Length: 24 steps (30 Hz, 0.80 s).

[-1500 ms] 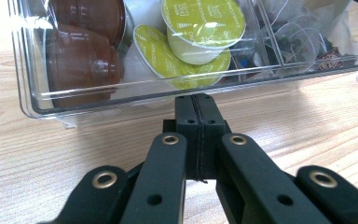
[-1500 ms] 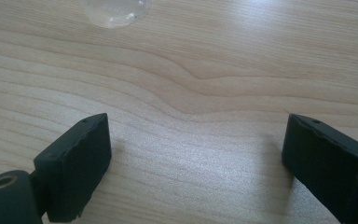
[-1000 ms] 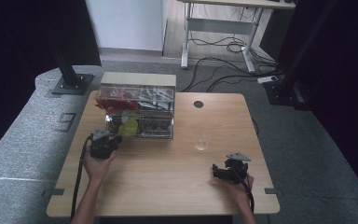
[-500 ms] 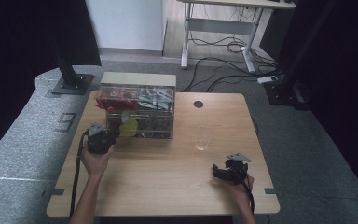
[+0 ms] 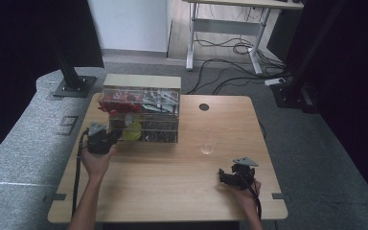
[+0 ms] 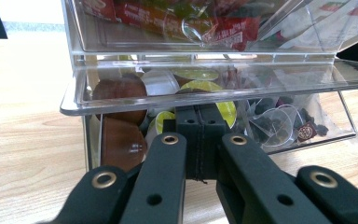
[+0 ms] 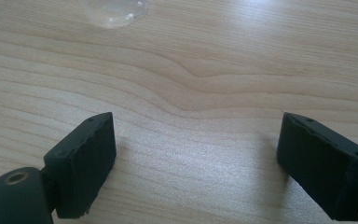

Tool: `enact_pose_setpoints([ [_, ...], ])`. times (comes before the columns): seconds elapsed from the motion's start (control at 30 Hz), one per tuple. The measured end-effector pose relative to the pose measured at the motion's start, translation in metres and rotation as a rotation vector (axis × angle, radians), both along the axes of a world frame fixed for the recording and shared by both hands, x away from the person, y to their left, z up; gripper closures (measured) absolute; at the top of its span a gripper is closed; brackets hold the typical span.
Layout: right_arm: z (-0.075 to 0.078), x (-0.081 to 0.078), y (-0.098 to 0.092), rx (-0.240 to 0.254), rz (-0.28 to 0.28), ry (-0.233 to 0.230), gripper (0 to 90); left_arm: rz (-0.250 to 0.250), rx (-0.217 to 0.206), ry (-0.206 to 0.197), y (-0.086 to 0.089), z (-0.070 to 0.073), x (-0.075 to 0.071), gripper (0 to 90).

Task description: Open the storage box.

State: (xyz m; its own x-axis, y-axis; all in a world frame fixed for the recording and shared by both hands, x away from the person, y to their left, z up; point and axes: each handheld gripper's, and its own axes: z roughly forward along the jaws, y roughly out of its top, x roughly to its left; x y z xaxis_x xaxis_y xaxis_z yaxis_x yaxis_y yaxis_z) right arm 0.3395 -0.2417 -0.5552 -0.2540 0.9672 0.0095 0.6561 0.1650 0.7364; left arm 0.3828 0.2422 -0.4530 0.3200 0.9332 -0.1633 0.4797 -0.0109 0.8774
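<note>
Wooden table [image 5: 172, 187] all round, and nearest the person the right gripper [image 5: 231, 177] sits low over bare boards by the right front corner, jaws spread wide with nothing between them, just wood grain. A bit further up the table, left of that gripper, stands a small clear glass [image 5: 209, 146]. Over on the left, the left gripper [image 5: 114, 137] has its jaws pressed tight together, tips right at the front of the clear plastic organizer [image 5: 141, 112], just under the edge of a tilted-out drawer [image 6: 205, 91]. Can't tell if it's pinching anything. Behind that drawer front sit brown and yellow-green coffee pods [image 6: 121, 135]; red packets [image 5: 117, 105] sit in the top tier.
</note>
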Motion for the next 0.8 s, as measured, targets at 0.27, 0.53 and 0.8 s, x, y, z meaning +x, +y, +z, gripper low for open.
enact_pose_setpoints([
  [0.27, 0.0, 0.0, 0.0, 0.0, -0.001, -0.001, 11.9, 0.0, 0.003, 0.004, 0.0, 0.004, 0.003, 90.0],
  [0.53, 0.0, 0.0, 0.0, 0.0, -0.001, -0.001, 12.2, -0.002, 0.005, 0.002, 0.001, 0.011, 0.005, 90.0],
  [0.8, 0.0, 0.0, 0.0, 0.001, -0.001, -0.001, 12.2, 0.004, -0.004, -0.006, 0.001, 0.017, 0.009, 90.0],
])
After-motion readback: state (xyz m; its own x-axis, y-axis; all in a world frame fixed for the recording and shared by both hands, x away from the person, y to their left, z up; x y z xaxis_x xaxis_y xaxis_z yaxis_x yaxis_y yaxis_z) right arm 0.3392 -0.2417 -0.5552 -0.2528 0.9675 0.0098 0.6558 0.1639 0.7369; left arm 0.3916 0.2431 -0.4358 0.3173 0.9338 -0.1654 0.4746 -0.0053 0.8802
